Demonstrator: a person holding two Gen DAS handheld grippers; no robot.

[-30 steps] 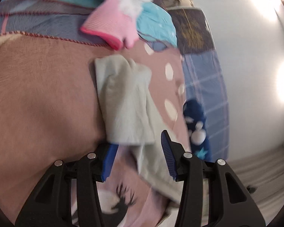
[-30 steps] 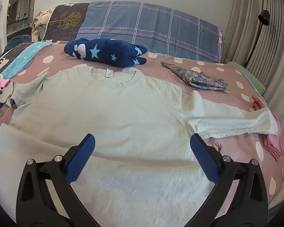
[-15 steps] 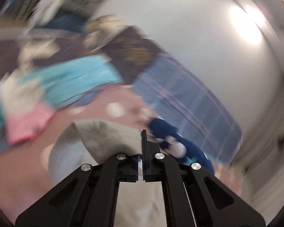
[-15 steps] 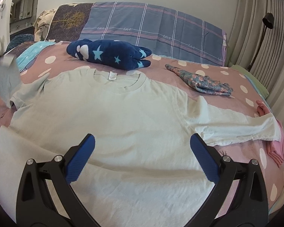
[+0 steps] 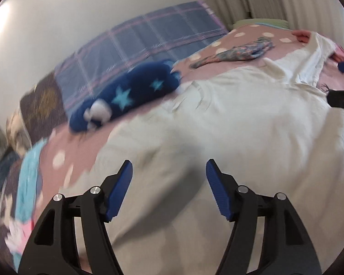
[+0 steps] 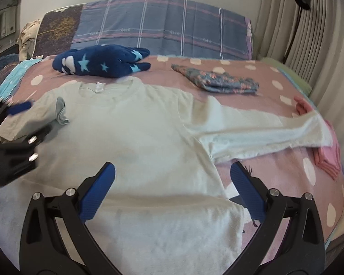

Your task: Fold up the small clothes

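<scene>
Left tongs (image 5: 169, 170) have just been spreading, nothing between them, over the pale T-shirt (image 6: 130, 137) flat on the polka-dot bed (image 6: 240, 73). Right tongs (image 6: 172, 171) gape wide over its hem.

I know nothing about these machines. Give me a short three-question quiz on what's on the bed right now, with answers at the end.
1. True or false: the left sleeve of the pale T-shirt lies folded in over the shirt's body.
2. Which item lies just beyond the shirt's collar: A) a navy garment with stars, B) a floral cloth, C) a pink garment?
3. Fill in: the right tool hovers over the shirt with its jaws ____.

Key
1. True; the right sleeve is stretched out flat.
2. A, the navy garment with stars; the floral cloth lies further right.
3. Open, holding nothing. The left tool is open and empty too, its jaws having just been opening.
</scene>
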